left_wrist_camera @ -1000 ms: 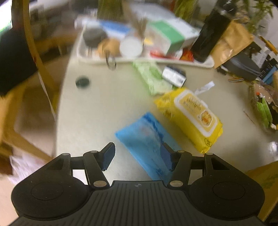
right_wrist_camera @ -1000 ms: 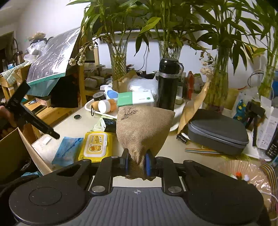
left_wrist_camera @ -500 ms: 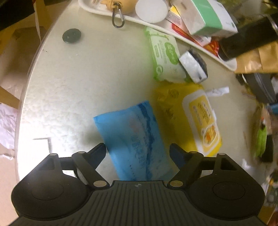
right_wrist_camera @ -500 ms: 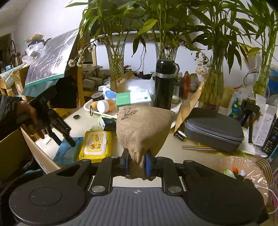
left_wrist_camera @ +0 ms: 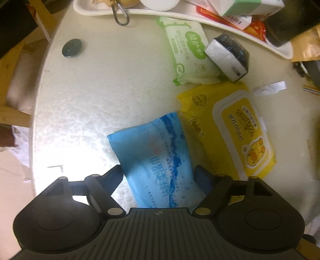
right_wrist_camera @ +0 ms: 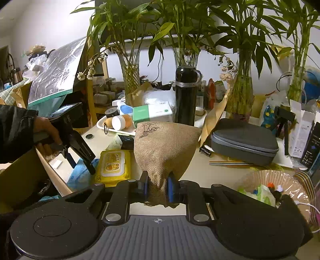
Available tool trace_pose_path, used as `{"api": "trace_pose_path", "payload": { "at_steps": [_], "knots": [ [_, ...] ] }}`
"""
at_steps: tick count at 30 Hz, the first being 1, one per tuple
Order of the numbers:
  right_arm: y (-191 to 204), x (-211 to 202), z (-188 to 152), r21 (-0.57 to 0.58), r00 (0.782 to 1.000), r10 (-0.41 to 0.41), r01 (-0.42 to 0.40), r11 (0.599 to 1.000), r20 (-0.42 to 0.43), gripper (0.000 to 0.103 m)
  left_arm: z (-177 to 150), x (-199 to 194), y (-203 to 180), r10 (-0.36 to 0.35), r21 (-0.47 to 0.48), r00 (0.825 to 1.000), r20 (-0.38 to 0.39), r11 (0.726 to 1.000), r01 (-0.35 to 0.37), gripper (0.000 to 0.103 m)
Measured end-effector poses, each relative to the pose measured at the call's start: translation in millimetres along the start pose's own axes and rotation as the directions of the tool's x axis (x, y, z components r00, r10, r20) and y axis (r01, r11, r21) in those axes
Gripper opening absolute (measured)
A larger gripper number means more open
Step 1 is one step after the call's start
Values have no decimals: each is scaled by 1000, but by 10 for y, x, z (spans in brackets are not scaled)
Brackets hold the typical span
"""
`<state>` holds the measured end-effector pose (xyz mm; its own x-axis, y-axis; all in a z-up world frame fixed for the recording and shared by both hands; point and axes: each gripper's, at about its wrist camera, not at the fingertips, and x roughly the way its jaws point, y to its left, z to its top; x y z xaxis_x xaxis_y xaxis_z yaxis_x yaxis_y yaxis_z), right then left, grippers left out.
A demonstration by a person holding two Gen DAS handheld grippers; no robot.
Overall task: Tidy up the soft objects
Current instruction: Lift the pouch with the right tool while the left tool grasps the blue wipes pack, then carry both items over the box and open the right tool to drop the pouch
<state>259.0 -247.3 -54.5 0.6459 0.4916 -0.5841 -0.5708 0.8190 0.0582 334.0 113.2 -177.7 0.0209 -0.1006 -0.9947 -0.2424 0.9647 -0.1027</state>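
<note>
Left gripper (left_wrist_camera: 158, 174) pointed straight down over the flat blue plastic wipes pack (left_wrist_camera: 158, 158), jaws wide and closing, one on each long side of the pack; pads not yet pressing. Pack lying flat on the pale round tabletop (left_wrist_camera: 104, 96), near its front edge, touching the yellow wipes pack with the white lid (left_wrist_camera: 230, 130) on its right. Green wipes pack (left_wrist_camera: 188, 52) and black-and-white sponge block (left_wrist_camera: 228, 55) further back, by the white tray (left_wrist_camera: 180, 17).

Right gripper (right_wrist_camera: 158, 189) clamped narrow on the bunched lower edge of the brown burlap bag (right_wrist_camera: 166, 144), held above the table.

Step in hand judged to be the pinch on the blue pack. Advised: centre across the pack's width before closing; keep the right-hand finger (left_wrist_camera: 202, 178) clear of the yellow pack's edge; close firmly, since slick film likely to slip; lift straight up. Bag mouth not visibly open; readiness to receive cannot be told.
</note>
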Motion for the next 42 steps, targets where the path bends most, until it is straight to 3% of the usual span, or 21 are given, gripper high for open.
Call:
{"api": "trace_pose_path", "payload": {
  "at_steps": [8, 12, 19, 24, 32, 38, 42],
  "knots": [
    [17, -68, 8, -10, 1000, -1, 1, 1000, 0, 22, -58, -33, -12, 18, 7, 998, 56, 1000, -19, 65],
    [21, -90, 30, -3, 1000, -18, 18, 1000, -5, 22, -96, -88, 93, -9, -9, 994, 105, 1000, 10, 64],
    [94, -119, 124, 21, 996, -51, 53, 998, -70, 21, -261, -382, 175, -42, 1, 966, 254, 999, 43, 64],
    [119, -216, 280, 74, 988, -26, 37, 997, -149, 21, -335, -760, 131, -45, 45, 925, 378, 999, 30, 64],
    [232, -448, 431, 77, 977, 19, -2, 997, -214, 22, -546, -1306, 121, -56, 78, 840, 540, 997, 16, 64],
    [398, -654, 416, -28, 969, -22, 15, 999, -246, 22, -813, -1649, 69, -91, 132, 785, 613, 991, 13, 64],
    [562, -797, 369, -121, 965, -68, 38, 992, -255, 22, -1007, -1851, 26, -127, 167, 758, 639, 986, 24, 64]
  ]
}}
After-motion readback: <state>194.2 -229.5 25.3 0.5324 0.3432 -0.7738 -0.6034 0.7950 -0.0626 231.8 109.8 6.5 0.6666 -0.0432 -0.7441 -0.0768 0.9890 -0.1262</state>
